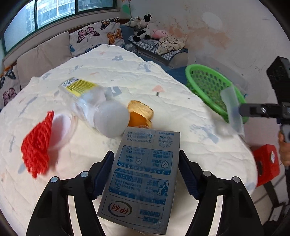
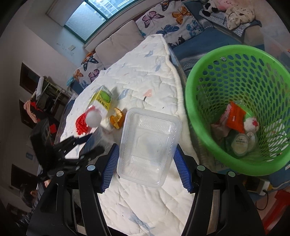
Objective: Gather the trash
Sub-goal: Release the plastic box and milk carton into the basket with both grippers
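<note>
Right wrist: tray (image 2: 149, 145) beside basket rim (image 2: 192, 116).

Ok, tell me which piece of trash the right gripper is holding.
The clear plastic tray, between the right gripper fingers; the milk carton is in the left gripper.

White quilt (image 1: 112, 59) w/ butterfly cushions (image 1: 96, 34), plush toys (image 1: 142, 25), window (image 1: 45, 12) behind.
</note>
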Demonstrator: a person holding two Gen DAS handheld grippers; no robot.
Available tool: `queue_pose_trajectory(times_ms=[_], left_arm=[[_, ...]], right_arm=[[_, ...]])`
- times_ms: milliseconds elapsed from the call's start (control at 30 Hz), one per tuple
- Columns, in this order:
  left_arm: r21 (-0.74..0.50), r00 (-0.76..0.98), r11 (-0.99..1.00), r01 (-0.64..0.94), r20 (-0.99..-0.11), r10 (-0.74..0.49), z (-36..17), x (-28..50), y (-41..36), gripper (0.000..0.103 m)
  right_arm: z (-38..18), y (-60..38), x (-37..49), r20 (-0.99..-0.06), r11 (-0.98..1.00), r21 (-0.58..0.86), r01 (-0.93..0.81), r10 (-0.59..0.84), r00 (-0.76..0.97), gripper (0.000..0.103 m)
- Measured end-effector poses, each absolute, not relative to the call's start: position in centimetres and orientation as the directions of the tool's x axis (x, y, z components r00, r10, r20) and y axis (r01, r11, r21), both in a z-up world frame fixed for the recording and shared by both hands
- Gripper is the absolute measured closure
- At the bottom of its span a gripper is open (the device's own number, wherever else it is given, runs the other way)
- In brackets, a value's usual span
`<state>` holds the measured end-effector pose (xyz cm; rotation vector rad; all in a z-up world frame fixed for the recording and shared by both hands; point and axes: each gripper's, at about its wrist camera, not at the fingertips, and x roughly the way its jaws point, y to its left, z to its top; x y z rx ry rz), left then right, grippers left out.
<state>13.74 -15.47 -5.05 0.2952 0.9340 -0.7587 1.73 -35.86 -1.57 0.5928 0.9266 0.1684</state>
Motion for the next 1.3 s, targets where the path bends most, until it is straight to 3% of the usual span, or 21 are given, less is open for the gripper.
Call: queue_pose_trajectory(times_ms=[267, 700, 933, 1300], left_arm=[[-0.093, 0.372, 0.675, 0.732, -0.776, -0.51, -2.2, 11.2, -16.3, 0.035], [-0.085, 0.361, 0.607, 0.79, -0.735, -0.573, 1.5, 11.6, -25.2, 0.035], [-0.084, 0.34, 0.586, 0.806, -0.745, -0.574, 1.5, 12.4, -30.8, 0.034], [-0.1, 0.324, 0.595, 0.797, -0.761, -0.562, 0.2, 13.5, -37.3, 0.034]], right_arm=[[-0.8, -39.5, 0.9, -0.705, 0.851, 0.497, 0.171, 0.28, 0.652, 0.042], [-2.9, -46.5, 0.6, -0.752, 0.888, 0.324, 0.325, 0.034, 0.658, 0.04], [-4.1, -48.6, 0.1, -0.748, 0.877, 0.331, 0.349, 0.019, 0.663, 0.028], [-4.0, -50.0, -2.6, -0.722, 0.866, 0.354, 0.354, 0.013, 0.691, 0.025]])
